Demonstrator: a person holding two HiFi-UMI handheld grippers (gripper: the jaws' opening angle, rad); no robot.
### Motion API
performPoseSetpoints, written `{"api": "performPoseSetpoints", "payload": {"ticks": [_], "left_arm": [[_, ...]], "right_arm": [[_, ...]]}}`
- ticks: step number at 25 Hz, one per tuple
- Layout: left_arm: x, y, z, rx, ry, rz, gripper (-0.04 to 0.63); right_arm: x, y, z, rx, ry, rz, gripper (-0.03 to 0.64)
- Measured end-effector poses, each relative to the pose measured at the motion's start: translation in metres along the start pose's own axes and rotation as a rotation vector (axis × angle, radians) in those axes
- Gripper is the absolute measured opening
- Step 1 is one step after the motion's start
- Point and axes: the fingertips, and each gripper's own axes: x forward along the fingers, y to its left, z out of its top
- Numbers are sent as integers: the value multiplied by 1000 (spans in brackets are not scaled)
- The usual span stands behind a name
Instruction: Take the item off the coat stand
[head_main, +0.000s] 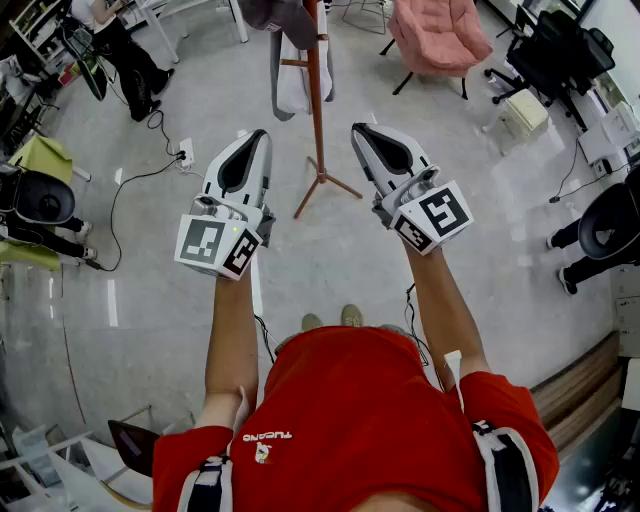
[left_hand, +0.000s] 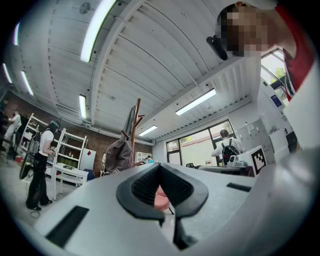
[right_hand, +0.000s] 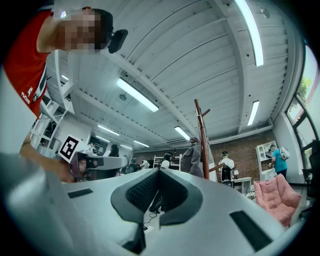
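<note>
The grey garment (head_main: 285, 22) hangs from the upper pegs of the coat stand (head_main: 316, 95), draped down the pole's left side as the head view shows it. A paler length of cloth hangs under it; I cannot tell whether that is part of the same piece. In the left gripper view the garment (left_hand: 118, 155) bulges against the stand (left_hand: 134, 125) like a slumped jacket or bag. In the right gripper view it (right_hand: 192, 159) sits just beside the pole (right_hand: 201, 135). Nothing has been lifted off yet.

The left tool (head_main: 257, 138) is held up short of the stand and to its left, well apart from the garment. Its jaws are closed tip to tip with nothing between them (left_hand: 160, 167). The right tool (head_main: 362, 130) is held on the other side of the stand at about the same height. Its jaws are also pressed together and grip nothing (right_hand: 159, 172). Both tools point toward the stand, one on each side of the pole, and neither touches it.

By my judgement the task has not really begun: this is the approach. Left to do is to close the gap to the stand, open at least one tool, grip the cloth near a peg and raise it clear. Beyond the stand a pink armchair (head_main: 435, 35) stands on the floor, out of the way.
</note>
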Motion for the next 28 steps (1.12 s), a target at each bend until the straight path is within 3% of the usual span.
{"api": "performPoseSetpoints", "payload": {"ticks": [10,21,28], "left_arm": [[0,11,-3,-23,-10,-5,9],[1,54,-7,-25,-13,-40,9],[30,80,-21,-26,-6,-34,9]], "right_arm": [[6,0,0,11,-5,-8,23],[28,5,-8,-23,28,-67,23],[48,-21,-17,-31,19,-72,23]]}}
